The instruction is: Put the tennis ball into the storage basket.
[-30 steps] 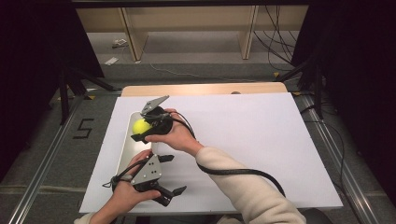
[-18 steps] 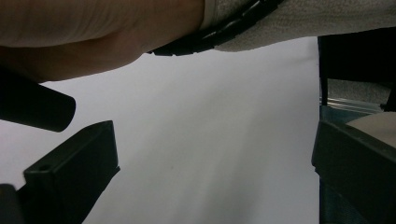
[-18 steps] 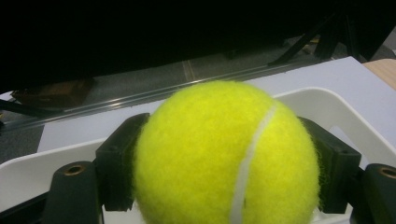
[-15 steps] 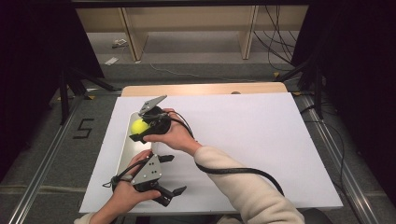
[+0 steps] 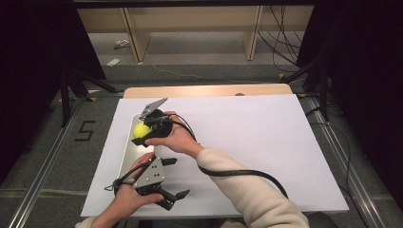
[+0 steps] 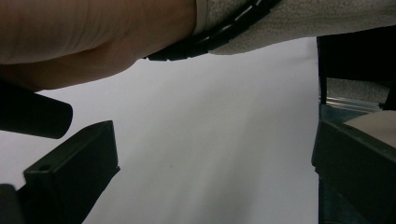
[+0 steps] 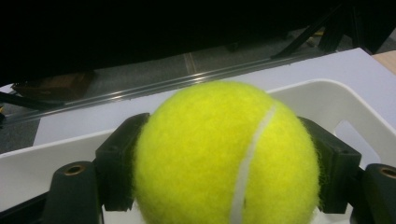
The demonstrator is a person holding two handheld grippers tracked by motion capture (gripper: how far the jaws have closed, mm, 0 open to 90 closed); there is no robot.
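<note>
Right gripper (image 5: 142, 130) grips the ball (image 7: 226, 156) over the white tray (image 7: 327, 100); left gripper (image 5: 178, 197) rests wide open; next, likely lower and release.

The right forearm reaches from the table's near edge toward its left side, sleeve pulled to the wrist, and the right hand (image 5: 172, 137) wraps the right gripper (image 5: 142, 130) — jaws pressed in on something between them. The left hand (image 5: 127, 197) sits by the near left corner (palm over the handle), the left gripper (image 5: 177, 198) pointing right — jaws spread wide.
</note>
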